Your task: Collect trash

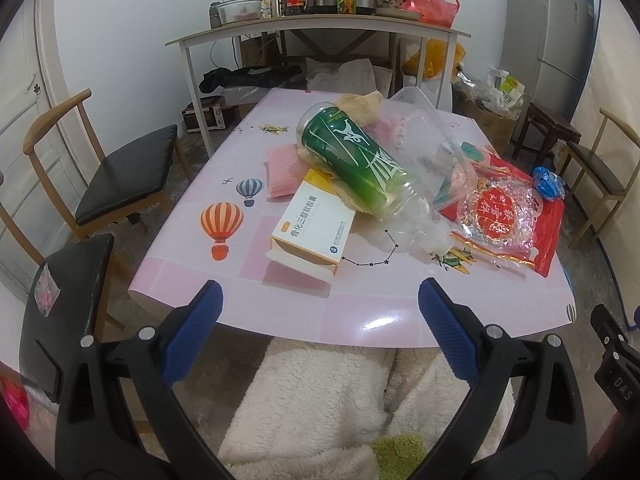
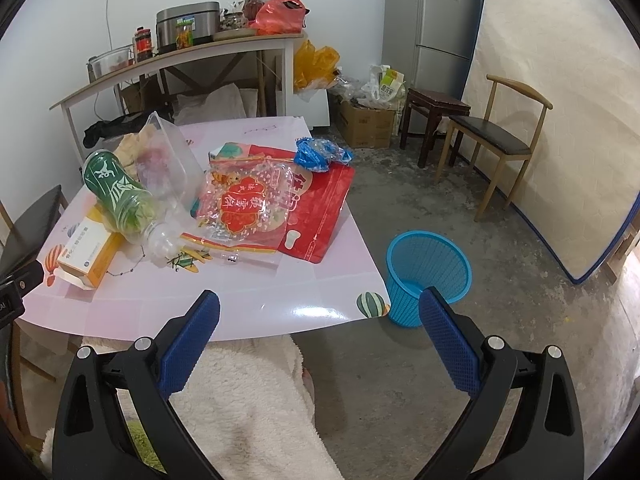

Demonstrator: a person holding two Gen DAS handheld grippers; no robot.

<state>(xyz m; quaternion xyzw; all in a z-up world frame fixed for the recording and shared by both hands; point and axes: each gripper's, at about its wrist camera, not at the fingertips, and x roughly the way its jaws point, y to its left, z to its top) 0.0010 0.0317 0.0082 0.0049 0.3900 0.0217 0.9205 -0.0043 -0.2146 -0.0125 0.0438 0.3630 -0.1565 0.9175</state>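
Trash lies on the pink table (image 1: 360, 312): a green-labelled plastic bottle (image 1: 360, 160) on its side, a white and orange medicine box (image 1: 312, 228), a pink pad (image 1: 282, 174), a clear plastic tub (image 1: 424, 120), a red printed bag (image 1: 504, 216) and a blue wrapper (image 1: 548, 184). The right wrist view shows the bottle (image 2: 120, 192), box (image 2: 86, 256), red bag (image 2: 272, 204), blue wrapper (image 2: 320, 154) and a blue mesh bin (image 2: 426, 276) on the floor right of the table (image 2: 280, 300). My left gripper (image 1: 320, 308) and right gripper (image 2: 320, 316) are open and empty, in front of the table's near edge.
Chairs stand left of the table (image 1: 120, 176) and at the right wall (image 2: 496, 140). A side table (image 1: 320, 28) with pots and jars stands behind. A fridge (image 2: 432, 20), a stool (image 2: 432, 116) and a cardboard box (image 2: 364, 124) stand at the back right. A mattress (image 2: 560, 120) leans on the wall.
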